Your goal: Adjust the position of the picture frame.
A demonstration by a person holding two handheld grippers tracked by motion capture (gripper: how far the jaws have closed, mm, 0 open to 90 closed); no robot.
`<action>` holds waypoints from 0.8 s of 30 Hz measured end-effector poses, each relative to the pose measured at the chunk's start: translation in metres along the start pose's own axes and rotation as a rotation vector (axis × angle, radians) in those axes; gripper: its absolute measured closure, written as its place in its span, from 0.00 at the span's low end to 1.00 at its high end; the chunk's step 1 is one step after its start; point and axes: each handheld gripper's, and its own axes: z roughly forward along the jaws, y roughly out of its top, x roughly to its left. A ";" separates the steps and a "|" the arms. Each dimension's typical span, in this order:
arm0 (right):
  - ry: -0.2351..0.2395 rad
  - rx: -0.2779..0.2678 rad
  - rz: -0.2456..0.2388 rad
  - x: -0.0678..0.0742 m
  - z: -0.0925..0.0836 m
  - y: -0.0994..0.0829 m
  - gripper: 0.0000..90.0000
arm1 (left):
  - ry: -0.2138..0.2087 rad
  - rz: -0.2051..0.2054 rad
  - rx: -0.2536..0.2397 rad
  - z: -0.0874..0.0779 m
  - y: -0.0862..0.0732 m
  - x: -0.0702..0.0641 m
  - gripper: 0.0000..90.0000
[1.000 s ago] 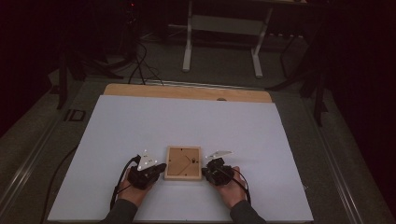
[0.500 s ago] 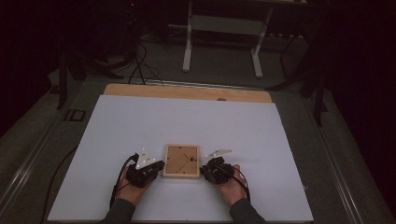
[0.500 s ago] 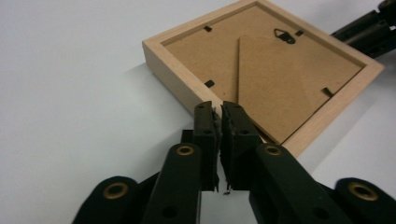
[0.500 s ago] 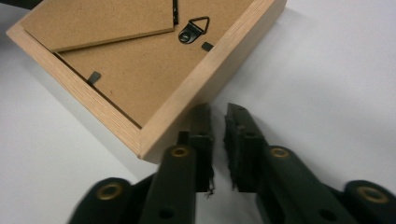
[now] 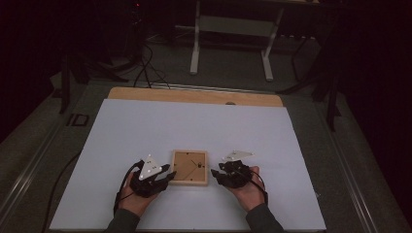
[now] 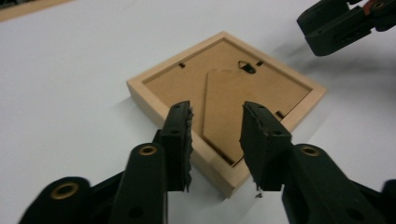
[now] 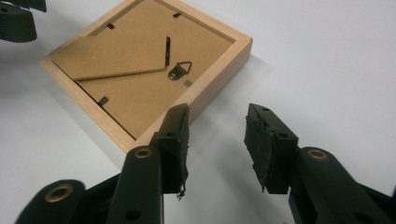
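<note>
A small square wooden picture frame (image 5: 189, 167) lies back-up on the white tabletop (image 5: 194, 126), showing its brown backing, easel flap and hanger (image 7: 180, 71). My left gripper (image 5: 166, 176) hovers at the frame's left side. Its jaws have just been opening and stand open over the frame's near corner (image 6: 224, 179), pads clear of the wood. My right gripper (image 5: 217, 173) is at the frame's right side. Its jaws (image 7: 217, 119) have just been opening too and hold nothing, with the frame's edge (image 7: 205, 88) just beyond the left jaw. The left gripper view catches the right gripper (image 6: 336, 23) beyond the frame.
A bare wooden strip (image 5: 194, 96) runs along the table's far edge. Beyond it, a metal stand (image 5: 231, 43) and cables (image 5: 145, 68) sit on the dark floor. White surface stretches around and behind the frame.
Both grippers were shut against the frame's sides. Now both have opened and lifted a little away from it. The frame lies flat where it was.
</note>
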 end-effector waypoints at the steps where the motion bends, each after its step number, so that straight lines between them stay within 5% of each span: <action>1: 0.001 0.001 -0.003 0.000 -0.002 0.000 0.63 | -0.001 0.006 -0.006 -0.002 0.002 -0.001 0.67; 10: -0.019 0.003 -0.021 -0.009 -0.015 -0.007 0.57 | -0.018 0.011 -0.016 -0.009 0.015 -0.003 0.63; 21: -0.035 0.003 -0.019 -0.017 -0.019 -0.009 0.53 | -0.030 -0.023 0.075 -0.004 0.037 0.005 0.53; 24: -0.036 0.004 -0.016 -0.018 -0.019 -0.009 0.53 | -0.042 -0.005 0.116 0.001 0.043 0.004 0.52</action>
